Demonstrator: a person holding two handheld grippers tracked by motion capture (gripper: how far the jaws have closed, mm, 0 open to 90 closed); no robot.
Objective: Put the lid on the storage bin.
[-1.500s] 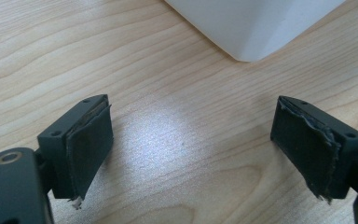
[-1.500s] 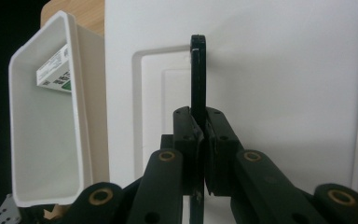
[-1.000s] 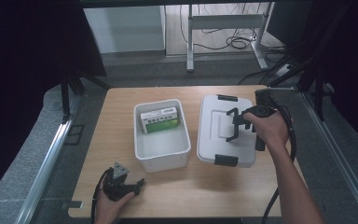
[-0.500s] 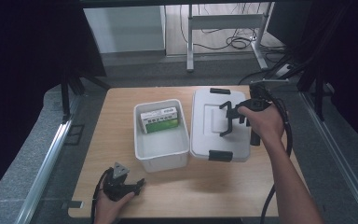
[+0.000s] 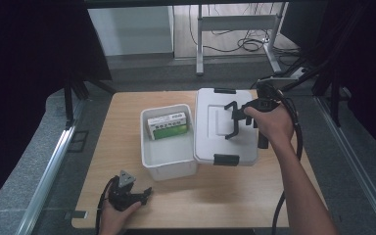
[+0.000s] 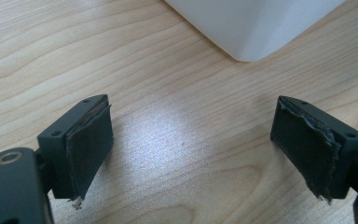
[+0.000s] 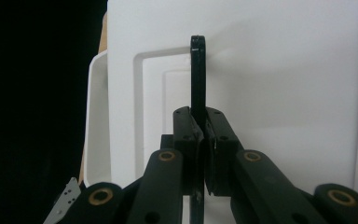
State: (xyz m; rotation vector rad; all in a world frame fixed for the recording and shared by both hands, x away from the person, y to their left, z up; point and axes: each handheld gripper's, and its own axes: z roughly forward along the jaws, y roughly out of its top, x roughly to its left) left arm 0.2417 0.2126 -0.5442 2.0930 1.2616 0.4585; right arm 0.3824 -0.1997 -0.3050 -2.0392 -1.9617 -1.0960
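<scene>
My right gripper (image 5: pixel 236 120) is clenched on the black upright handle (image 7: pixel 197 70) of a white rectangular plastic lid (image 5: pixel 225 128) with black clips at its near and far ends. In the right gripper view the two jaws press together on the thin handle blade, which stands up between them. The lid sits toward the far right part of the light wooden desk (image 5: pixel 254 196), its left edge overlapping the right rim of an open white plastic storage box (image 5: pixel 169 159). That box stands near the middle of the desk and holds a green and white carton (image 5: pixel 167 126), lying against its far wall.

My left gripper (image 5: pixel 127 193) rests near the desk's near left corner, held in my left hand (image 5: pixel 115 218). Its jaws stand wide apart, grasping nothing. In the left gripper view, bare wood lies between them and a rounded corner of the white box sits just ahead.
</scene>
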